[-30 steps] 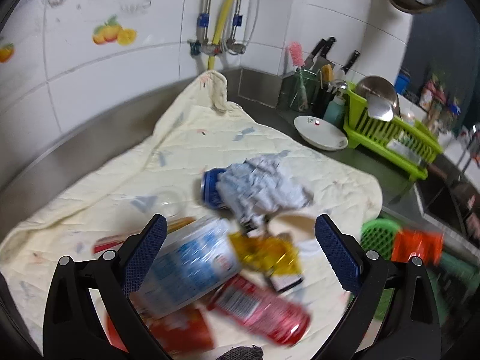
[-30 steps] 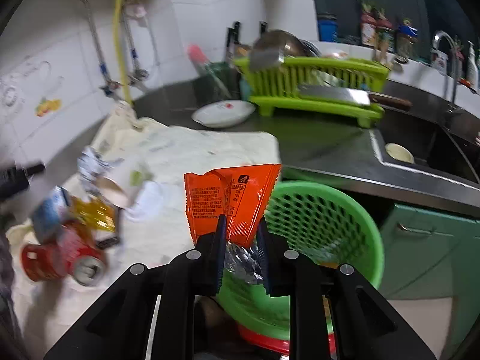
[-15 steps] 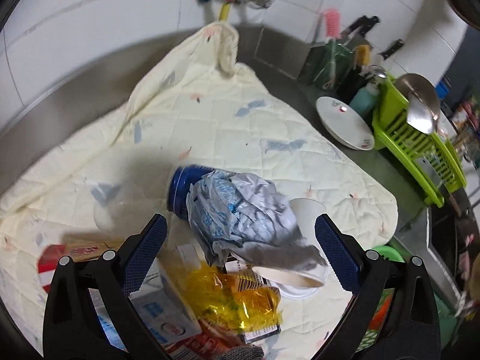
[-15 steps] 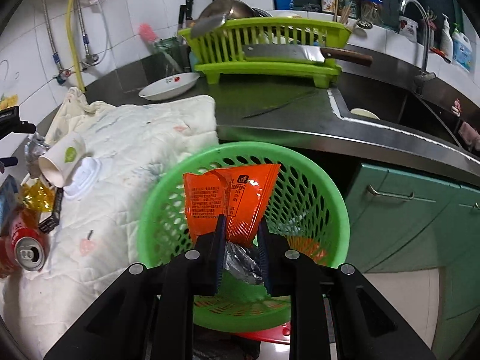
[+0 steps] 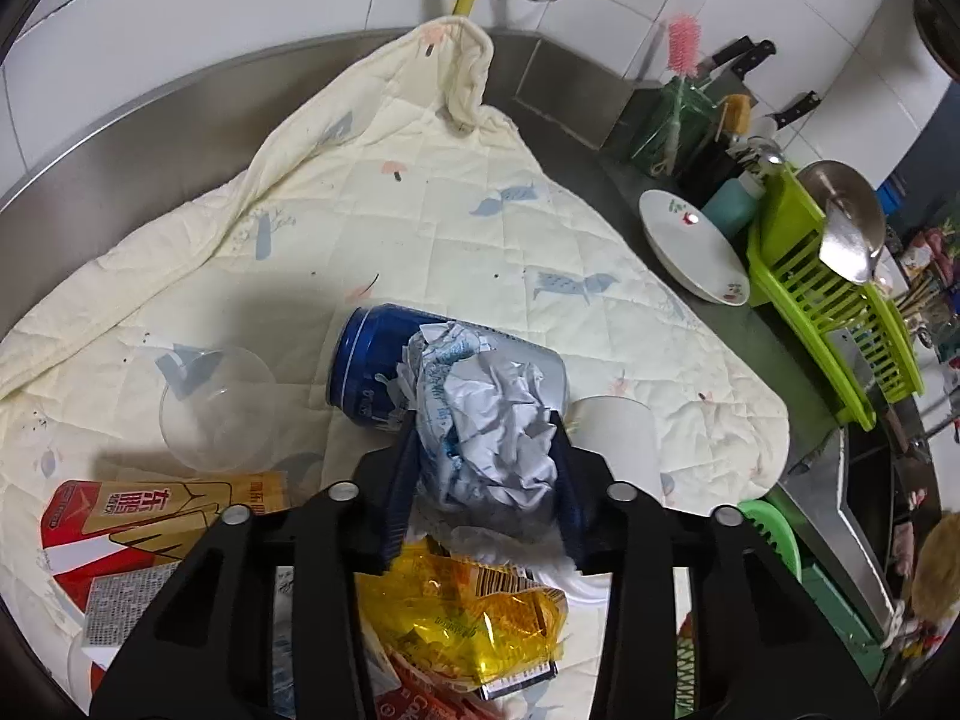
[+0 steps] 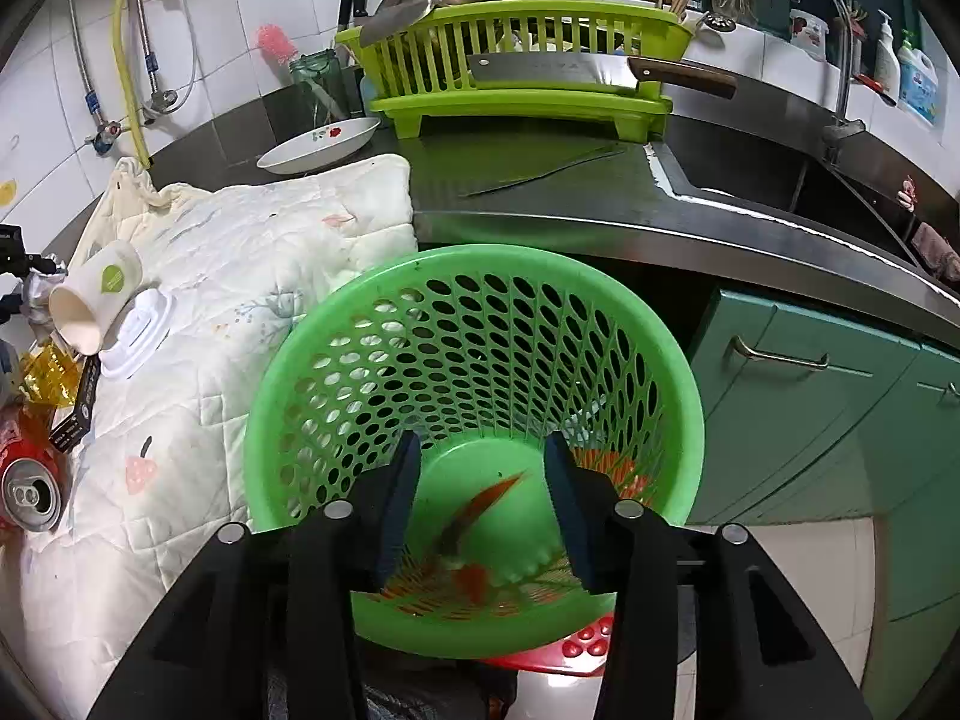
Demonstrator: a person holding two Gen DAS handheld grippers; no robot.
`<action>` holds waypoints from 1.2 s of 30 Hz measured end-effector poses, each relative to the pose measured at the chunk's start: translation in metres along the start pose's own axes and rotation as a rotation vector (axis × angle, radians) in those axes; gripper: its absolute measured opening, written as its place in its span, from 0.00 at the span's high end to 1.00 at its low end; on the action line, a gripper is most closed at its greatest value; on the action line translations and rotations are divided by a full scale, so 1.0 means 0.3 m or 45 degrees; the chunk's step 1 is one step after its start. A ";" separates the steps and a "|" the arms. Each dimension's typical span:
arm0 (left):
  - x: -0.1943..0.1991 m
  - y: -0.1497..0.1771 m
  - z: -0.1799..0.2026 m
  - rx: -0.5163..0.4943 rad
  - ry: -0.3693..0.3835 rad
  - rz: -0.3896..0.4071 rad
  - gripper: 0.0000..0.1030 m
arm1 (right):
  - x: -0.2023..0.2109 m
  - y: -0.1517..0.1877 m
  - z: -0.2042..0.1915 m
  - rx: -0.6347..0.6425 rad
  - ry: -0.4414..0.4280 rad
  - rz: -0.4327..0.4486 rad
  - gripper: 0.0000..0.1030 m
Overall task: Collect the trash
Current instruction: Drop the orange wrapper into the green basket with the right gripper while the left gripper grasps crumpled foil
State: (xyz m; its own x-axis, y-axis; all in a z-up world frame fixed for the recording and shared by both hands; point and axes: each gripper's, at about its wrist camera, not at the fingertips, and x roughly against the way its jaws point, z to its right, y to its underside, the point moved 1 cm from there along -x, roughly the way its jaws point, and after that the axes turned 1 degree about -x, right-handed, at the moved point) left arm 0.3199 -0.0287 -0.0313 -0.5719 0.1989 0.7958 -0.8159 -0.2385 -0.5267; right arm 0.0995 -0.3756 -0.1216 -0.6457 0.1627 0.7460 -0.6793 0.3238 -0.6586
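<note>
Trash is lying in a heap on the quilted cloth (image 5: 420, 228) that is covering the steel tabletop (image 5: 150, 120), and part of it is already sitting in the green basket (image 6: 600, 300). The left claw (image 5: 486, 450) is clamping its pads on a crumpled paper wad (image 5: 486, 420), which is resting against a blue can (image 5: 372, 360) lying on its side. The wad appears chosen because it is sitting topmost on the heap and is soft enough to compress between the pads. Just beside it are lying a clear plastic cup (image 5: 216, 408), a red and gold carton (image 5: 150, 516), a yellow wrapper (image 5: 474, 618) and a white paper cup (image 5: 618, 438), none of them being touched.

The right claw (image 6: 480, 498) is hanging over the mouth of the basket with its jaws opening and nothing between them. An orange wrapper (image 6: 480, 510), blurred, is showing inside the basket below the pads, so the release appears to be under way. The basket is standing below the tabletop edge, in front of green cabinet doors (image 6: 810, 408), seemingly so that items can be dropped in straight from the tabletop. A red can (image 6: 27, 492) is lying at the cloth's near edge.

Judgement: collection is only partly complete; most of the heap is remaining on the cloth. The wad is likely to shed nothing, but lifting it may set the blue can rolling.
</note>
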 end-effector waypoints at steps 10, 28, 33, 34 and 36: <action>0.207 0.038 0.045 -0.092 0.080 0.161 0.70 | 0.078 -0.001 -0.031 0.038 0.011 0.073 0.40; 0.234 0.346 0.435 -0.409 0.366 0.009 0.70 | 0.246 0.005 0.068 -0.004 0.054 0.189 0.21; 0.165 0.460 0.592 -0.515 0.408 -0.086 0.69 | 0.281 0.017 0.121 -0.012 0.095 0.215 0.15; 0.142 0.487 0.628 -0.529 0.438 -0.116 0.69 | 0.285 0.019 0.128 -0.014 0.092 0.219 0.15; 0.106 0.522 0.671 -0.547 0.444 -0.151 0.67 | 0.295 0.023 0.144 -0.016 0.095 0.227 0.15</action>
State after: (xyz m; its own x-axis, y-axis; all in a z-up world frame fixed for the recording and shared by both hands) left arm 0.1911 -0.2511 -0.0284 -0.4089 0.5201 0.7499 -0.7959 0.1988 -0.5719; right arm 0.0226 -0.3993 -0.0645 -0.7274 0.2873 0.6232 -0.5516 0.2954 -0.7800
